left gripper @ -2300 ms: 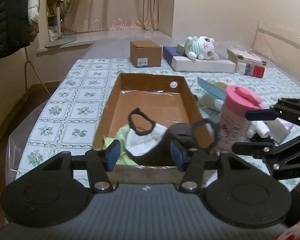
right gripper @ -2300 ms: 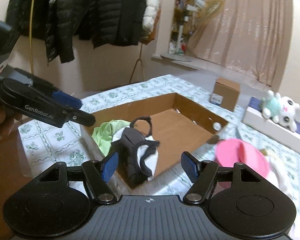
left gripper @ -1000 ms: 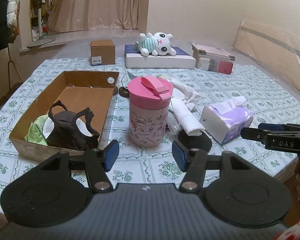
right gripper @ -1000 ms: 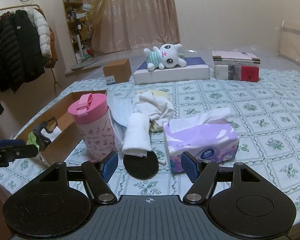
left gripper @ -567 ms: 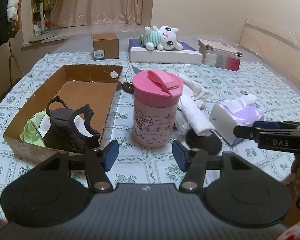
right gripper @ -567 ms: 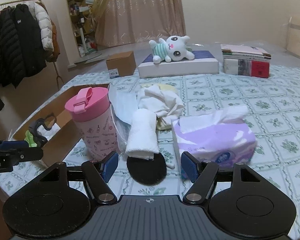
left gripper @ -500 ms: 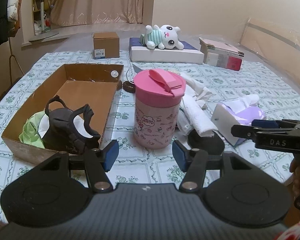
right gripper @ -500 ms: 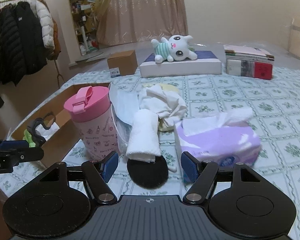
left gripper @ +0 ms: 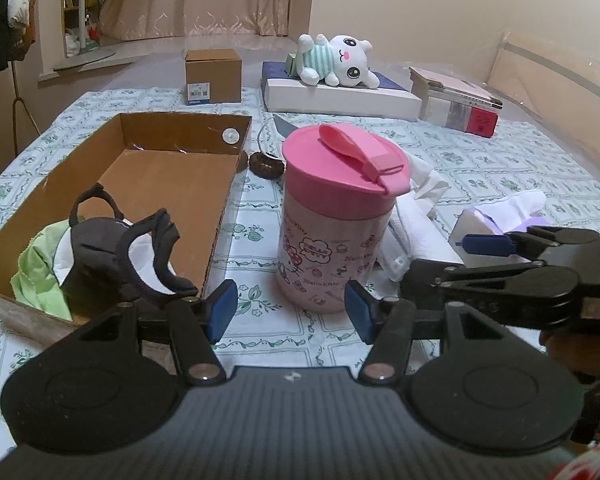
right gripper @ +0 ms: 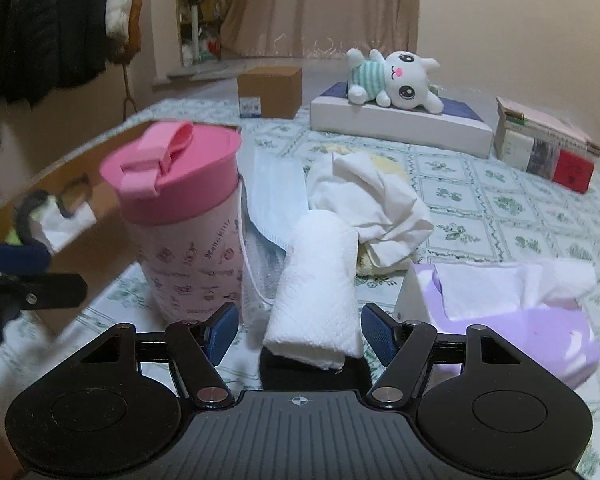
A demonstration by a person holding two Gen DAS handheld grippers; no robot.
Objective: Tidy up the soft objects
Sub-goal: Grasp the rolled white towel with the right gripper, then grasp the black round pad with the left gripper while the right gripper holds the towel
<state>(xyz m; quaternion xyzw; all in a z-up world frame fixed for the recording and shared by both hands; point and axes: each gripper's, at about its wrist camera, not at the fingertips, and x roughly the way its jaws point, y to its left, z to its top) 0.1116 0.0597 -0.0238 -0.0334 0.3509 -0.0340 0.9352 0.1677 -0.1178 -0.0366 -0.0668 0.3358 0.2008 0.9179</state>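
On the floral tablecloth (left gripper: pixel 480 160) near curtains (right gripper: pixel 320 4), both grippers' jaws gape, released and empty.

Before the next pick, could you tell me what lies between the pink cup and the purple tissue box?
In the right wrist view, a rolled white towel lies between the pink cup and the tissue box.

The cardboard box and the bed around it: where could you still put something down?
The far half of the cardboard box is bare, beyond the black pads and green cloth. Open sheet lies between the tissue pack and the books. Around the pink cup and rolled towel it is crowded.
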